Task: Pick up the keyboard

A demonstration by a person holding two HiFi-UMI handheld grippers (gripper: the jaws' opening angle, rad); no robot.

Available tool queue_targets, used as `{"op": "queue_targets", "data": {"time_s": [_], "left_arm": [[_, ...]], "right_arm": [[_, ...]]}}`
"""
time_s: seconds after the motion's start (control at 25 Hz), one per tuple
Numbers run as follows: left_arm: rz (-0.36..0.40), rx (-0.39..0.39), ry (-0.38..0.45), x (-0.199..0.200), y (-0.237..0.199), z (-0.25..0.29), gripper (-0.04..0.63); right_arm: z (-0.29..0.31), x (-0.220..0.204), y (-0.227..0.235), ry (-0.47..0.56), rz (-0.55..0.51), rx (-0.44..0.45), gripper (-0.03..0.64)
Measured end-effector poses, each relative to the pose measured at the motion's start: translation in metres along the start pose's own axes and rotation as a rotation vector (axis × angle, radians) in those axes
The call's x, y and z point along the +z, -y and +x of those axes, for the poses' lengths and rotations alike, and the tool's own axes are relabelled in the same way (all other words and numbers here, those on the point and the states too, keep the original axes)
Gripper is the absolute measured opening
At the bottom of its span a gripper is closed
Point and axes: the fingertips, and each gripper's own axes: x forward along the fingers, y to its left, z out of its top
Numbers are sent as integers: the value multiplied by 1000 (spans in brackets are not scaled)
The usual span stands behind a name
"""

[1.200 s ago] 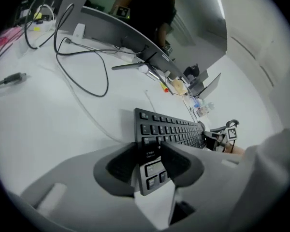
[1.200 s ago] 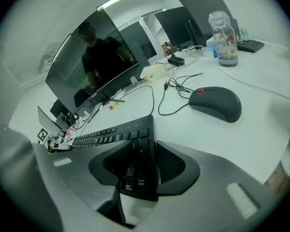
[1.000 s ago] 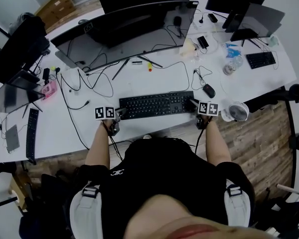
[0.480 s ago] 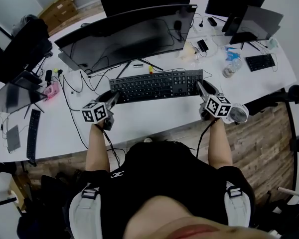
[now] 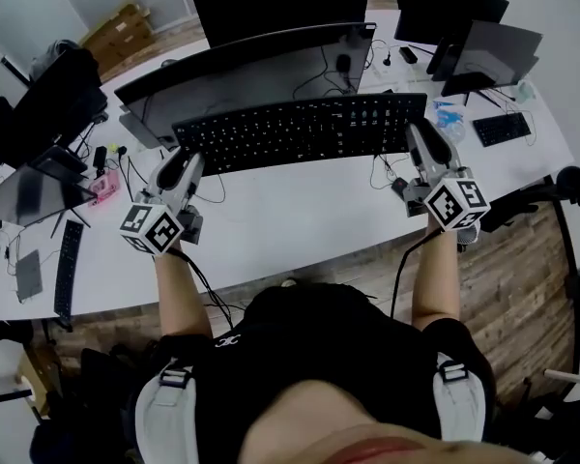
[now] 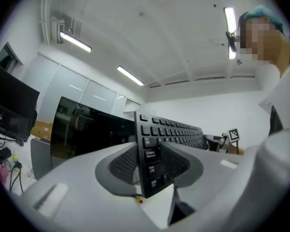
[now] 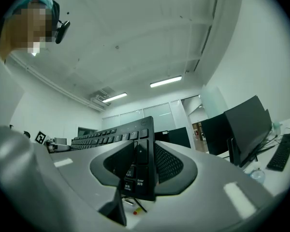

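Keyboard [image 5: 300, 131] black, full-size, held above desk [image 5: 300, 216]; left gripper [image 5: 186, 159], right gripper [image 5: 417, 131] jaws clamped on its ends.

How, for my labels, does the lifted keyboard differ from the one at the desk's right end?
The lifted keyboard is off the desk, clamped at both ends by the left tool and right tool; the right-end keyboard lies on it untouched. The lifted one looks far wider than the right-end one. Both are black.
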Motion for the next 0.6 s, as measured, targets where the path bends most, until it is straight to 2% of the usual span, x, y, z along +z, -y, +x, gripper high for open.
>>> {"op": "queue_targets", "data": {"time_s": [0.16, 0.6], "left_arm": [[20, -2, 7, 12, 2, -3, 198], [31, 1, -12, 10, 6, -6, 196]], "right_arm": [[-4, 0, -3, 10, 27, -5, 126], [-8, -7, 0, 5, 60, 2, 123]]}}
